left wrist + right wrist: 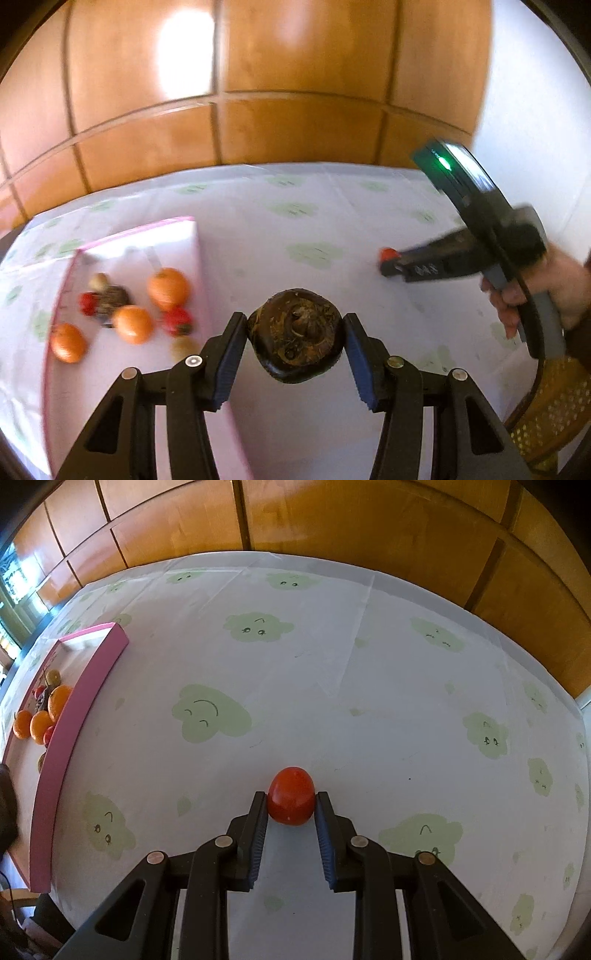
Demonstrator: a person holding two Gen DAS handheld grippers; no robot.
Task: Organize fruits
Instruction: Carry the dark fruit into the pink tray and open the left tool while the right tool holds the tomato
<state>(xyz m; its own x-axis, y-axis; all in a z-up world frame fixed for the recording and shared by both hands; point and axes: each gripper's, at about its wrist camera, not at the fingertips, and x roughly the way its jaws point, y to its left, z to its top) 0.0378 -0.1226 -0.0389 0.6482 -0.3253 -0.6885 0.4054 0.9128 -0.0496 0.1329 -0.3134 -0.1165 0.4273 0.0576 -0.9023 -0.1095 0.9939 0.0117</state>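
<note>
My left gripper [295,325] is shut on a dark brown round fruit [295,332], held above the table just right of the pink-rimmed tray [195,258]. In the tray lie three oranges [168,288], red strawberries [177,321] and other small fruits. In the right wrist view my right gripper [291,803] is shut on a small red tomato [291,795] that rests low over the tablecloth. The same gripper [388,260] with the tomato [388,254] appears at the right of the left wrist view, in a person's hand [517,302]. The tray [74,720] lies far to its left.
A white tablecloth with green cloud faces [210,712] covers the table. Wooden wall panels [295,92] stand behind it. A woven chair back [554,406] sits at the lower right of the left wrist view.
</note>
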